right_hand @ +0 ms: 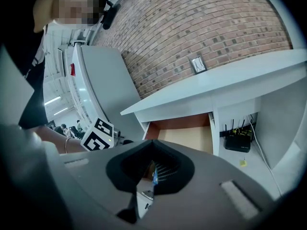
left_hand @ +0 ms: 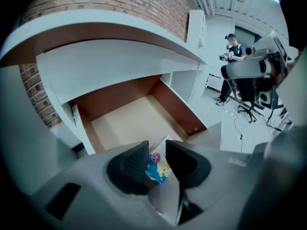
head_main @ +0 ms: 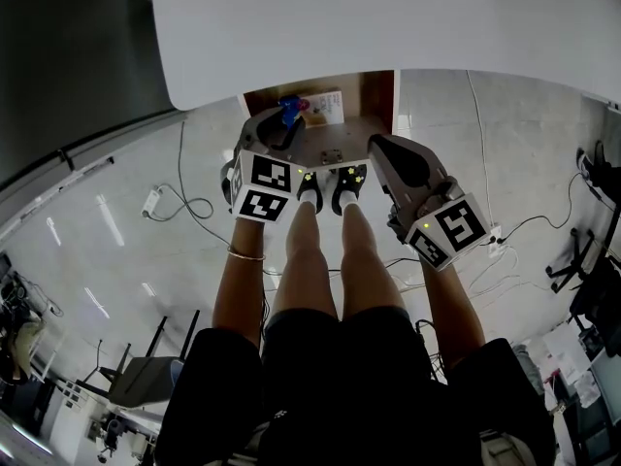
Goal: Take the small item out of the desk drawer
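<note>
Left gripper (left_hand: 156, 151) jaws apart, small printed packet (left_hand: 158, 169) between them, lower centre. Right gripper (right_hand: 153, 145) closed, empty. Packet likely light, thin, bendy: pinch an edge.

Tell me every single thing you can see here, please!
desk: one, white, over the drawer
drawer: one, brown sides and pale floor, pulled open under the desk
small item: one, blue, yellow and pink, at the drawer's front
brick wall: one, reddish brown, behind the desk
router: one, black, on the floor beside the drawer
cables: several, dark, on the floor
legs: two, in black shorts, between the grippers
shoes: two, dark, in front of the drawer
left gripper: one, grey, jaws open over the small item
right gripper: one, grey, jaws shut
</note>
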`<state>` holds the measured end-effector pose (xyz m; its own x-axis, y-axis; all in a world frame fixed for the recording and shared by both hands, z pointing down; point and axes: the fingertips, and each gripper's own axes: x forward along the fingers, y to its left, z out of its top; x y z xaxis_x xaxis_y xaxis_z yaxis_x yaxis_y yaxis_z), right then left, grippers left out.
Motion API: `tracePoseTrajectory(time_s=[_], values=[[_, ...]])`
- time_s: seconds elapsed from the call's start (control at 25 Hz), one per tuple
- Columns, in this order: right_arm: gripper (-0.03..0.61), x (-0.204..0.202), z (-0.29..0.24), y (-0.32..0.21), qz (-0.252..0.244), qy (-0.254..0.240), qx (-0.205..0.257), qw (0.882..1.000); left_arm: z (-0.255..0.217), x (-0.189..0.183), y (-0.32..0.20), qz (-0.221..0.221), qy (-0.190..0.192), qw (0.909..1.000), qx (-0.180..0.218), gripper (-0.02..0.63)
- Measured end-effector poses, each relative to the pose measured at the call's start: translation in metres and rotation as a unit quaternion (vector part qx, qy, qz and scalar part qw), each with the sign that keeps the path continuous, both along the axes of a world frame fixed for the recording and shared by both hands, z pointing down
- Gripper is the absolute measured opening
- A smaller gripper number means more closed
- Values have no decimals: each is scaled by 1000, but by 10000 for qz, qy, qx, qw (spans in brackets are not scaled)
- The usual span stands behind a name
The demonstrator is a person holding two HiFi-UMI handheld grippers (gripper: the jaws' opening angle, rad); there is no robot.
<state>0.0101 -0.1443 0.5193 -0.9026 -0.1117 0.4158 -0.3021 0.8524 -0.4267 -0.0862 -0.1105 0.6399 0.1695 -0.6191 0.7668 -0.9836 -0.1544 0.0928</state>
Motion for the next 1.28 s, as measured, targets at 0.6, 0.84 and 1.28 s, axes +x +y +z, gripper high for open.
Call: tracePoseTrajectory(time_s=[0.6,0.84,1.28], values=[[12,0,16,-6,-57,26,-103,9999,61,13,-17,540,-285,9955,-719,146],[12,3,18,-12,30,0,-181,9998,74,18,-24,668,-454,9926,-912,167],[12,12,26,-13,103,43,-288,9995,102,25,-29,932,-599,9855,-1287,181]])
